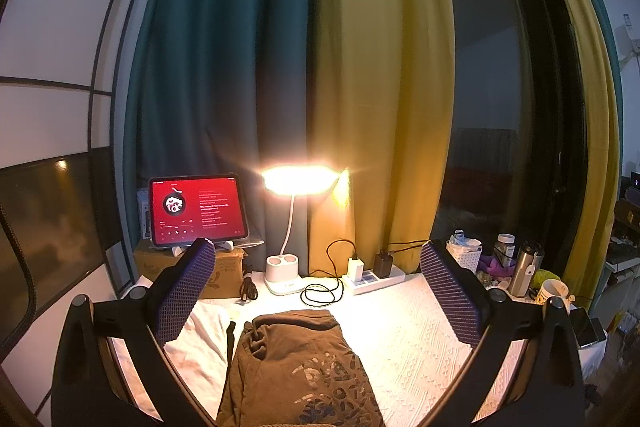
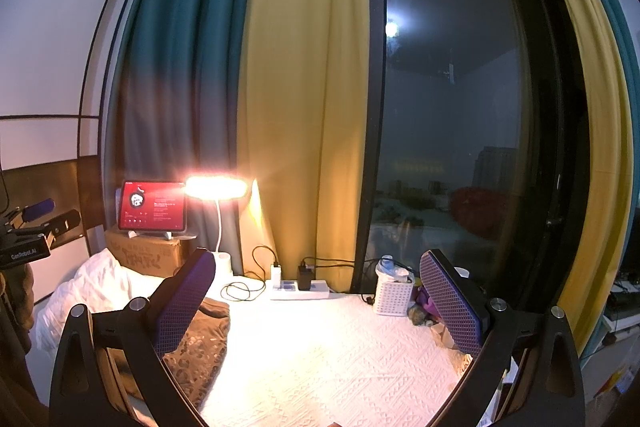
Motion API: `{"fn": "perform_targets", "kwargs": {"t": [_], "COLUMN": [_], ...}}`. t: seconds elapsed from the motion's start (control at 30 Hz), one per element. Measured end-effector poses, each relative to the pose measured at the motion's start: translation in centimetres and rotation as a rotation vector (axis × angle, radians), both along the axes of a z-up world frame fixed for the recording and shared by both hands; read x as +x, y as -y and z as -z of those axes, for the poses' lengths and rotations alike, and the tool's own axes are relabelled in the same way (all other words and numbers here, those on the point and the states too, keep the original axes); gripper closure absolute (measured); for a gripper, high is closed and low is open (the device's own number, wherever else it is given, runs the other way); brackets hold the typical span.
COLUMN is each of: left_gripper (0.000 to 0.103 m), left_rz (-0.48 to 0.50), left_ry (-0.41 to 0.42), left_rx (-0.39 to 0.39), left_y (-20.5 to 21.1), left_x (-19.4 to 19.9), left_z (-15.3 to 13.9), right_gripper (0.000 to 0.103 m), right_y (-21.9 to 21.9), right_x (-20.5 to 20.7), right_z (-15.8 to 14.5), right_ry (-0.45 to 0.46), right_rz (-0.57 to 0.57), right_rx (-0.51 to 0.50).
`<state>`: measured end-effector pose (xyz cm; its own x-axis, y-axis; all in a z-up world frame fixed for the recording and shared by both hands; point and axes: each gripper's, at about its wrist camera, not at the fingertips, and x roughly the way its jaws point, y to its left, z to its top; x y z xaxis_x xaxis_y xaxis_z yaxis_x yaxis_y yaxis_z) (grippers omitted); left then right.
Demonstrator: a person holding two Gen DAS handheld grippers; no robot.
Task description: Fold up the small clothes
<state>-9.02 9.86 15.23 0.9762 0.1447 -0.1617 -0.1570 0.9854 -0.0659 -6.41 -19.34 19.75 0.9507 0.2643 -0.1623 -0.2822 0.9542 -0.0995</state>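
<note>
Brown printed garment (image 1: 304,367) lying folded on the white textured cloth (image 1: 412,331), just in front of the lit desk lamp (image 1: 298,181), print side up, its far edge near the coiled black cable (image 1: 322,293) at the lamp's base. Left gripper (image 1: 320,291) held above that garment, spread wide, blue-padded fingers (image 1: 188,291) well apart on either side, pinching nothing, touching no fabric. Right gripper (image 2: 318,301) likewise spread wide, empty, hovering over bare white cloth (image 2: 332,347) to the right of the lamp, with the brown garment (image 2: 200,339) showing at its left finger, partly hidden behind the pad. Left of the lamp, a tablet (image 1: 198,209) with a red music screen, propped on a stand atop a cardboard box (image 1: 224,267). Right of the lamp's base, a white power strip (image 1: 376,279) carrying a white charger and a black charger. Farther right of the lamp, a white perforated basket (image 1: 466,255), a steel flask (image 1: 526,269) and a yellow-patterned mug (image 1: 552,291), all at the cloth's edge. Left of the garment, crumpled white fabric (image 1: 200,343); in the right wrist view a white pillow-like bundle (image 2: 86,291) below the box. Behind the lamp, teal curtain (image 1: 216,67) and mustard curtain (image 1: 380,87) hanging side by side, dark window glass (image 2: 460,107) to the right of them. At the far left edge of the right wrist view, part of the other device, black, labelled.
</note>
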Motion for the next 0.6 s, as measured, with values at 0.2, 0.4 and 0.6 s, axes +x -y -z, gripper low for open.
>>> {"fn": "perform_targets", "kwargs": {"t": [0.2,0.4,0.6], "left_gripper": [0.002,0.002,0.002], "left_rz": [0.0,0.007,0.009], "left_ry": [-0.001,-0.003,-0.005], "left_rx": [0.002,0.005,0.007], "left_y": [0.01,-0.05,-0.04], "left_x": [0.05,0.06,0.01], "left_z": [-0.01,0.02,0.02], "right_gripper": [0.0,0.0,0.0], "right_y": [0.05,0.05,0.3], "right_x": [0.1,0.13,0.02], "right_z": [0.0,0.02,0.56], "right_ry": [-0.001,-0.003,-0.007], "right_rz": [0.0,-0.001,-0.003], "right_rx": [0.001,-0.001,-0.007]}}
